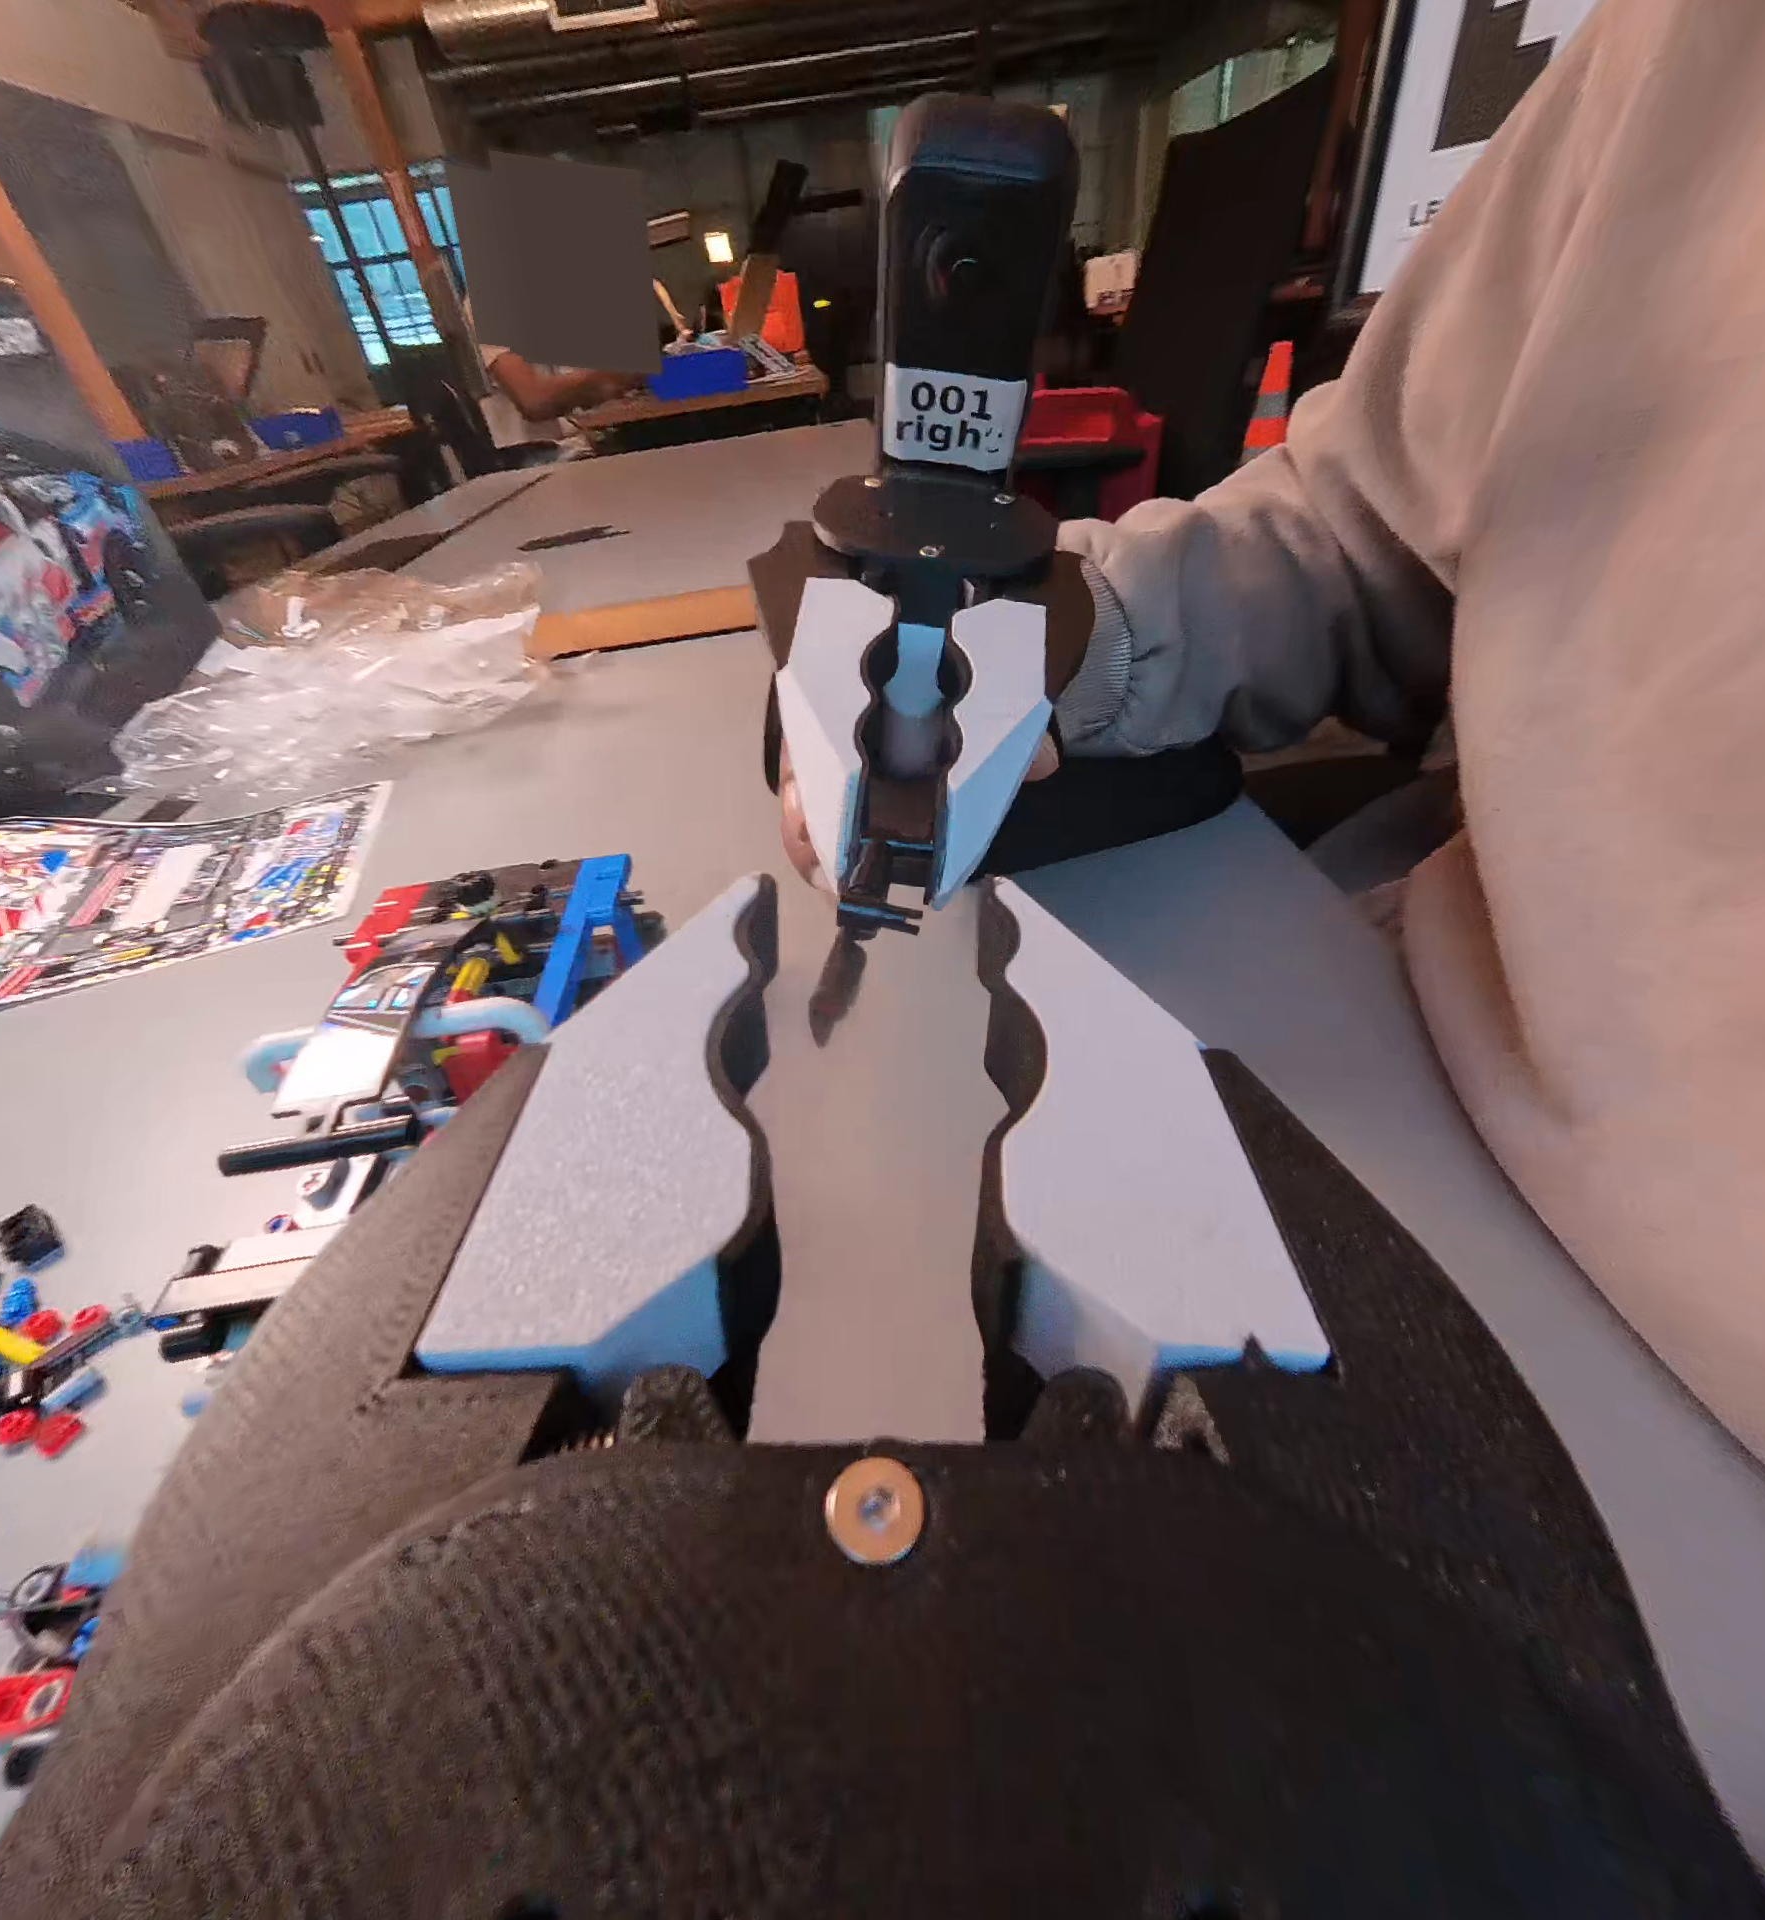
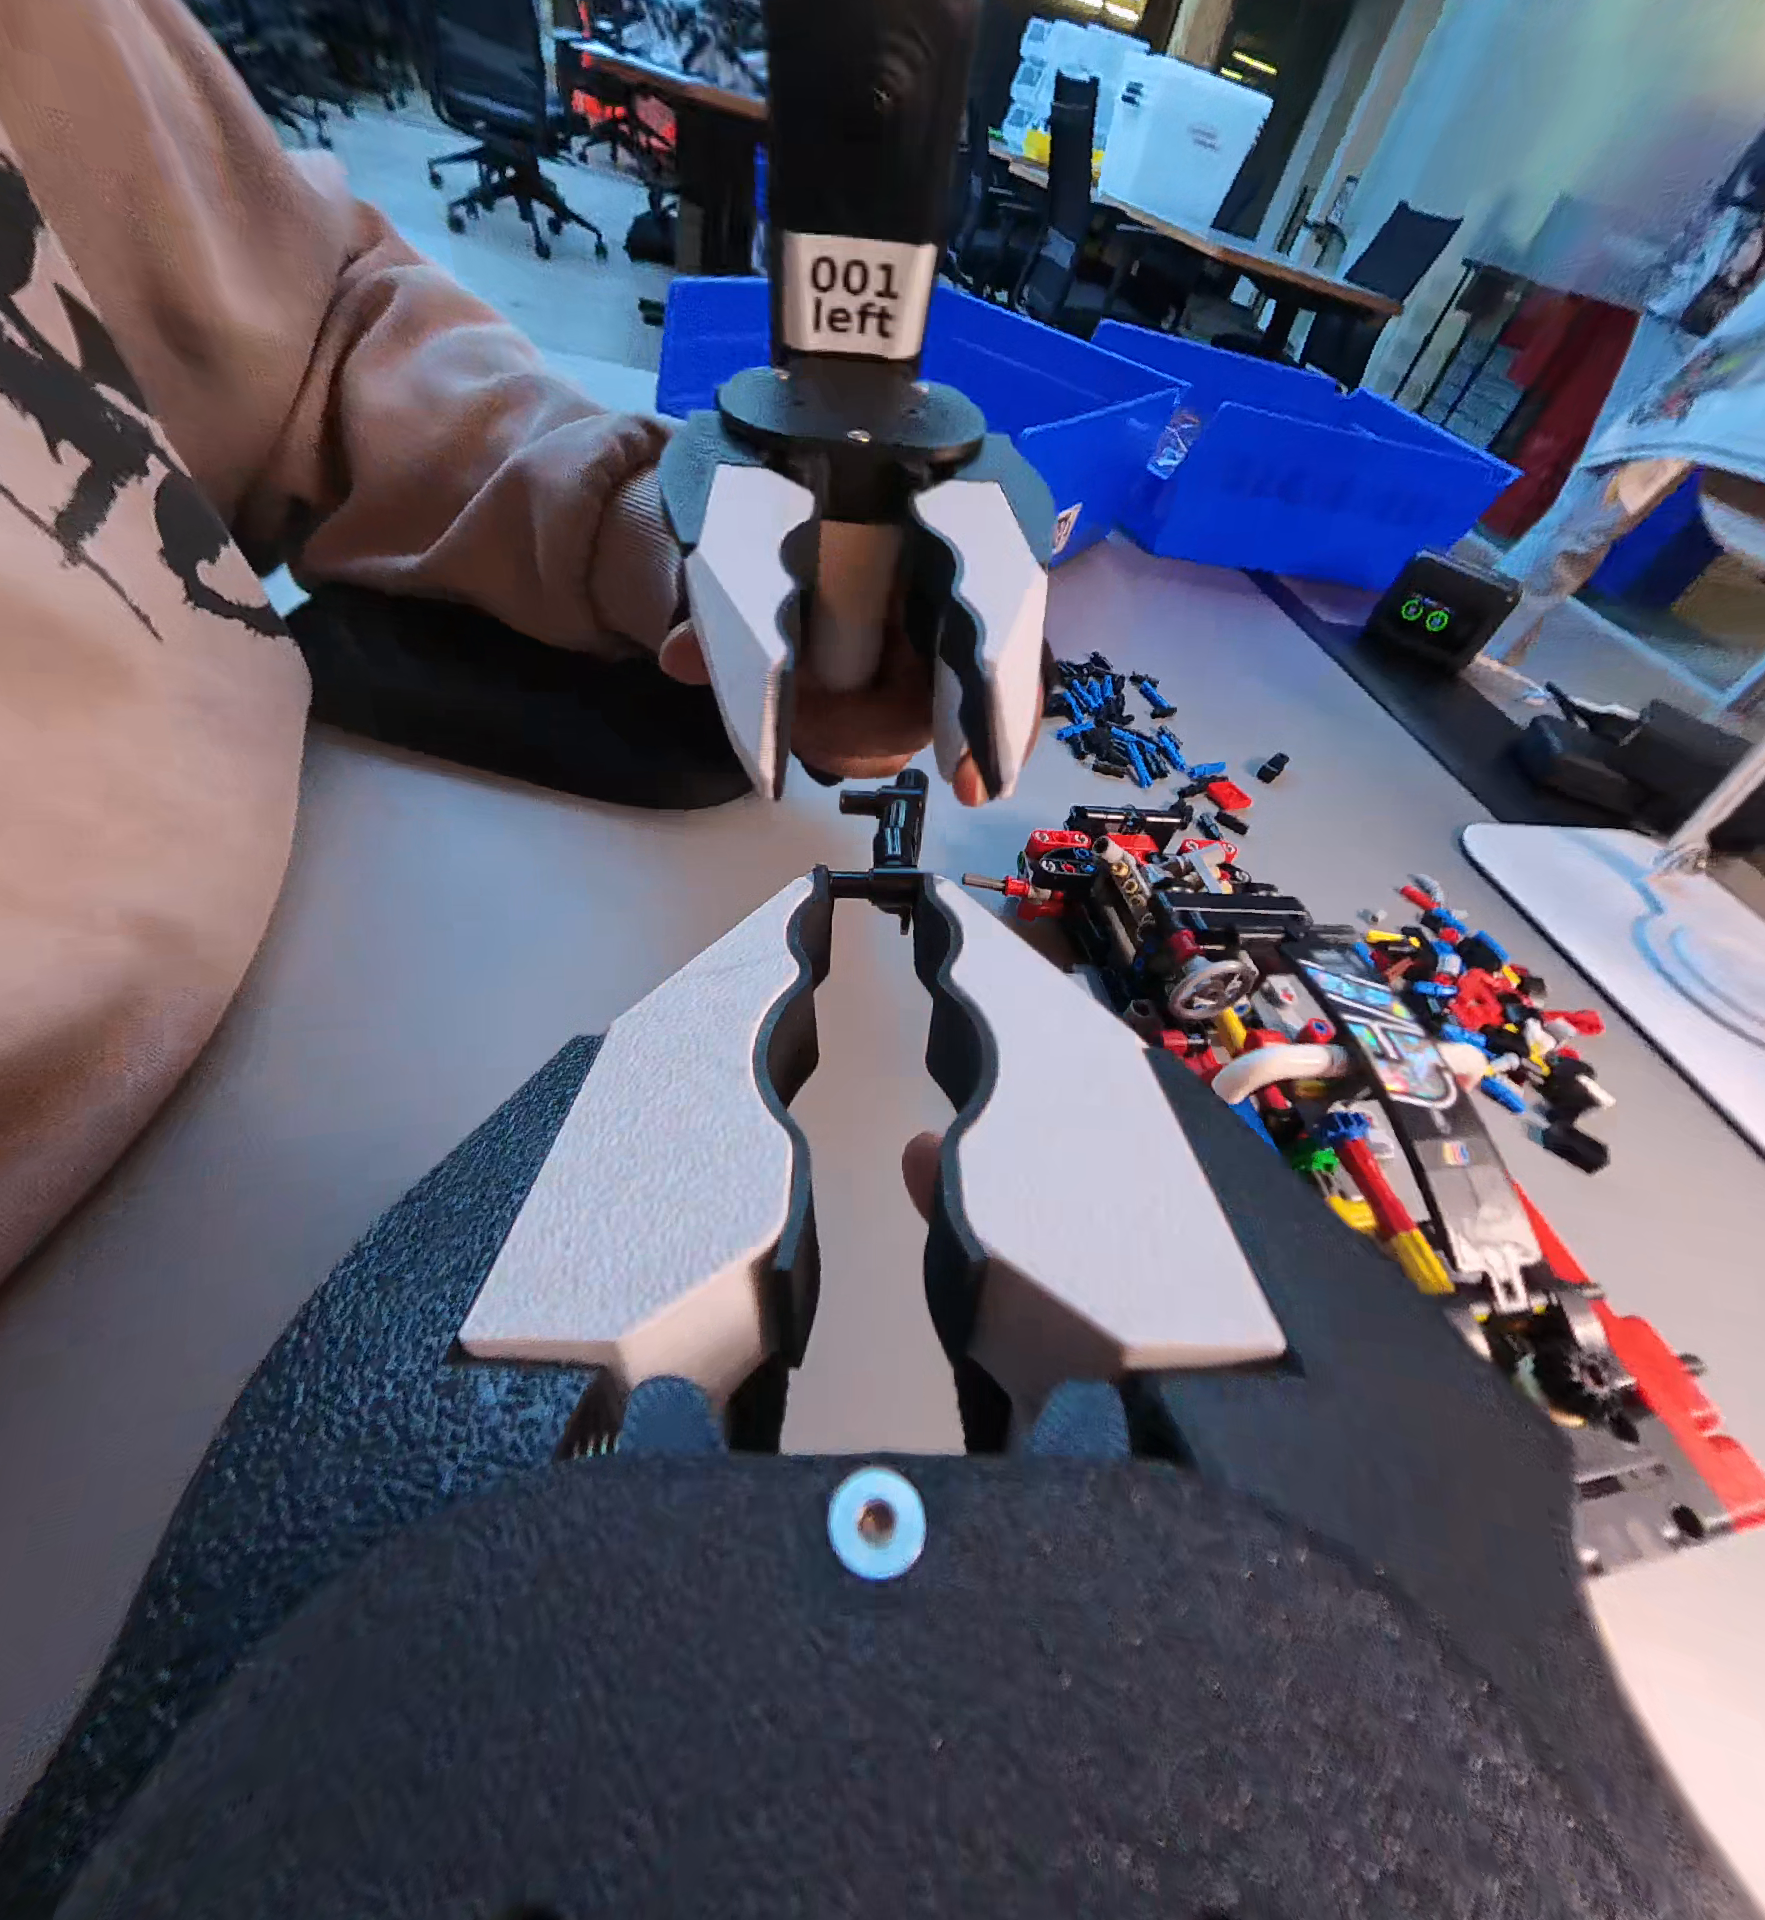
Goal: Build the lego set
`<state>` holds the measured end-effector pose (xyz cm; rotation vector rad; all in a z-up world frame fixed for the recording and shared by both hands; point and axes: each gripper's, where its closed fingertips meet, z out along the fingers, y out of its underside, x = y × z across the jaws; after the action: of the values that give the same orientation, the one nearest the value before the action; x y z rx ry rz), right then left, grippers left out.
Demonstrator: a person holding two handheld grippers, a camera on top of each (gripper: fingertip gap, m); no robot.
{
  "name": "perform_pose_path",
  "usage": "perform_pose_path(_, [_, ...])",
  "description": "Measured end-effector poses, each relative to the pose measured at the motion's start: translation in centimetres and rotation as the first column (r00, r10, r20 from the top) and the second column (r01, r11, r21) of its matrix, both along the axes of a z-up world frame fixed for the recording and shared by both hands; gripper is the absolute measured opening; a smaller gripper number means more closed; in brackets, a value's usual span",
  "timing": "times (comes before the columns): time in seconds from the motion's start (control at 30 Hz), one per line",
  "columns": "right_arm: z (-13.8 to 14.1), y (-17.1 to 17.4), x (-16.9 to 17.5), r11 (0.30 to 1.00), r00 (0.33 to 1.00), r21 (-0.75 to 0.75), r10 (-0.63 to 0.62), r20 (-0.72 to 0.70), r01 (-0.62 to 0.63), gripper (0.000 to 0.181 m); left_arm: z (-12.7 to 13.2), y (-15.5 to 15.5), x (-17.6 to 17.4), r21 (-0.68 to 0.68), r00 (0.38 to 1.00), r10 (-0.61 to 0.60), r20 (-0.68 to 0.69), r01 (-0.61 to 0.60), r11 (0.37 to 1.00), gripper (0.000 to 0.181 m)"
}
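Pinching a small black lego piece (image 2: 890, 831) at its tips, my right gripper (image 2: 873, 888) holds it above the grey table (image 2: 462, 935). Facing it, my left gripper (image 2: 883, 774) hangs spread wide with nothing between its fingers, just beyond the piece. To the right of my right gripper lies the half-built car (image 2: 1377, 1091), with loose bricks (image 2: 1480, 997) scattered past it.

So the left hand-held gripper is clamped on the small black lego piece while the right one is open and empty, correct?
Not quite: the sides are swapped. In the right wrist view, the right hand-held gripper is clamped on the small black lego piece, while the left hand-held gripper facing it is open and empty.
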<state>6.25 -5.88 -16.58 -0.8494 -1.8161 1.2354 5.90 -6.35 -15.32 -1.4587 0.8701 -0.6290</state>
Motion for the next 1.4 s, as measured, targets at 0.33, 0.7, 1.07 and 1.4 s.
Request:
perform_pose_path(0.33, [0.6,-0.6,-0.1,0.999,0.998,0.048,0.017,-0.067,-0.014,0.014,-0.2,-0.2,0.5,0.112,0.989,0.041,-0.144,-0.025,0.993,0.014])
perform_pose_path(0.7, [1.8,-0.3,-0.6,0.996,0.987,0.017,-0.087,-0.134,0.09,0.014,0.8,0.2,0.1,0.203,0.974,0.157,-0.164,-0.123,0.971,0.014])
perform_pose_path(1.07, [1.1,-1.2,-0.1,1.0,0.996,-0.001,-0.027,-0.087,0.027,0.014,0.3,-0.8,0.6,0.169,0.986,0.047,-0.157,-0.02,0.985,0.014])
perform_pose_path(1.4, [1.1,-1.4,-0.1,0.999,0.996,-0.008,-0.036,-0.086,0.035,0.014,0.4,-1.1,0.7,0.185,0.986,0.032,-0.166,-0.001,0.983,0.014])
